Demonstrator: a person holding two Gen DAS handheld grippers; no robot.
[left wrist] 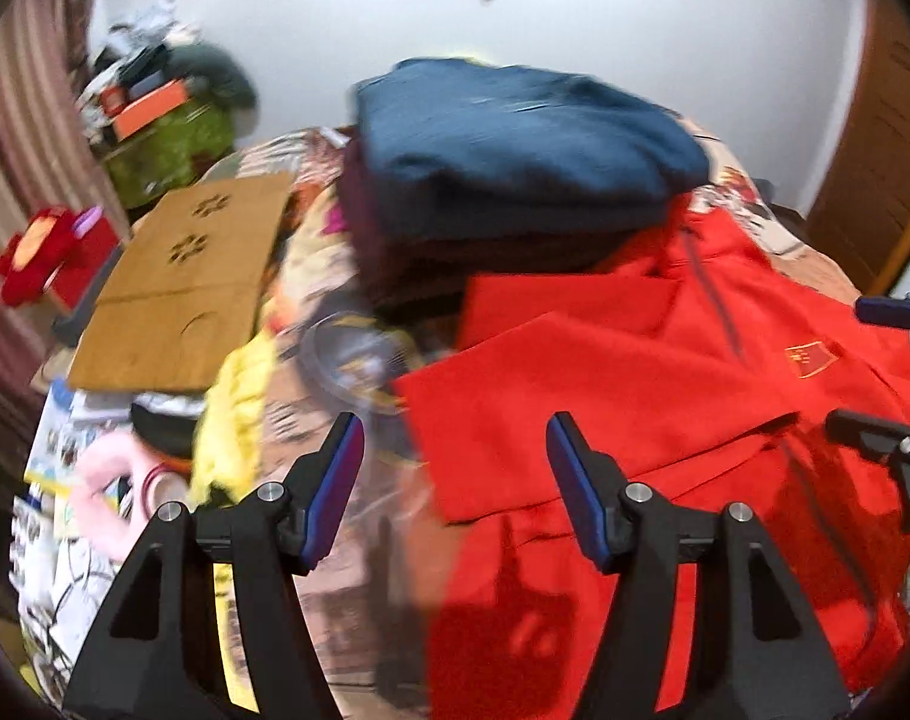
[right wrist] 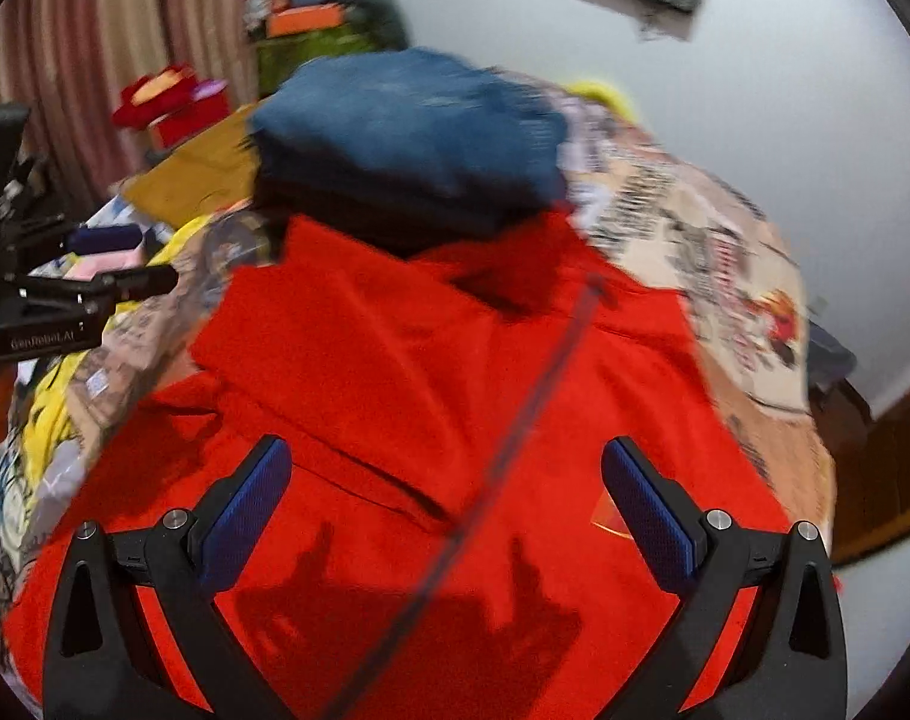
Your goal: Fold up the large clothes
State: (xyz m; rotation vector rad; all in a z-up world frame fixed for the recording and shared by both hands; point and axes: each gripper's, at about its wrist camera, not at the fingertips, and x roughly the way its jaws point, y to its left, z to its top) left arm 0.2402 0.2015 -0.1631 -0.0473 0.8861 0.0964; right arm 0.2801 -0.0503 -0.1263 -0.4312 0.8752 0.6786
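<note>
A large red jacket [left wrist: 664,396] with a dark zip and a small flag patch lies spread on the bed, one sleeve folded across its front; it fills the right wrist view [right wrist: 431,396]. My left gripper [left wrist: 455,468] is open and empty, hovering over the jacket's left edge. My right gripper [right wrist: 449,510] is open and empty above the jacket's middle, straddling the zip. The right gripper also shows at the left wrist view's right edge [left wrist: 874,372], and the left gripper shows at the right wrist view's left edge [right wrist: 125,258].
A stack of folded clothes topped by a blue garment [left wrist: 514,144] sits behind the jacket. A cardboard sheet [left wrist: 179,288], a clear plastic bowl [left wrist: 353,360], yellow fabric [left wrist: 239,402] and clutter lie left. The patterned bedspread [right wrist: 694,228] shows to the right.
</note>
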